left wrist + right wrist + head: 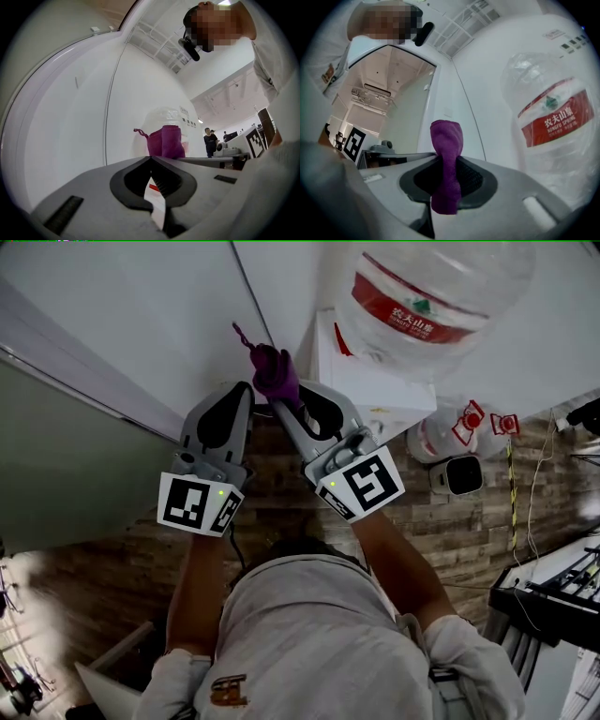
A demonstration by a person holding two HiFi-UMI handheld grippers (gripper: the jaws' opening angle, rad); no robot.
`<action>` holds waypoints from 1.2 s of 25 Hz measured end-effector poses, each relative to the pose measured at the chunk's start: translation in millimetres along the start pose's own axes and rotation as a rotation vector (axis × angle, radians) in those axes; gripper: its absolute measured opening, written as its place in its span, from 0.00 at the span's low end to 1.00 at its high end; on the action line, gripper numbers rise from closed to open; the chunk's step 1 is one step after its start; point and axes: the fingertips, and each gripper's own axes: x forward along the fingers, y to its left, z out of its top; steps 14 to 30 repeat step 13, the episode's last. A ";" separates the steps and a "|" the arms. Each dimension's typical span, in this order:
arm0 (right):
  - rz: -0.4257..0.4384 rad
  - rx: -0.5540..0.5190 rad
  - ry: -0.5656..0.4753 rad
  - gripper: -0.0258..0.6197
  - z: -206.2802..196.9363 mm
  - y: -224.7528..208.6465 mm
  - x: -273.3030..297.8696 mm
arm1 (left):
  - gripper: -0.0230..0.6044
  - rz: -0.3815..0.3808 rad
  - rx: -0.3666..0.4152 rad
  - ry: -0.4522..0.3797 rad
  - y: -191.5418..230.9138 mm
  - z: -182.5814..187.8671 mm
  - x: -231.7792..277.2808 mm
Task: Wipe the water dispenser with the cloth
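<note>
Cloth, purple and fuzzy, is squeezed in the right gripper. Left gripper is closed, holding nothing. Water dispenser is white and boxy.

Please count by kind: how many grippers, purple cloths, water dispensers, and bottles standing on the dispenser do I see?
Grippers: 2 (left gripper, right gripper)
purple cloth: 1
water dispenser: 1
bottle on dispenser: 1
Total: 5

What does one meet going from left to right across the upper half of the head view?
Left claw → purple cloth → water bottle.
</note>
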 end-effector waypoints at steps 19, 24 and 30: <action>-0.013 0.020 -0.011 0.18 0.8 -5.6 -5.8 | 0.03 -0.014 0.009 0.009 -7.6 -1.0 1.4; -0.013 0.020 -0.011 0.18 0.8 -5.6 -5.8 | 0.03 -0.014 0.009 0.009 -7.6 -1.0 1.4; -0.013 0.020 -0.011 0.18 0.8 -5.6 -5.8 | 0.03 -0.014 0.009 0.009 -7.6 -1.0 1.4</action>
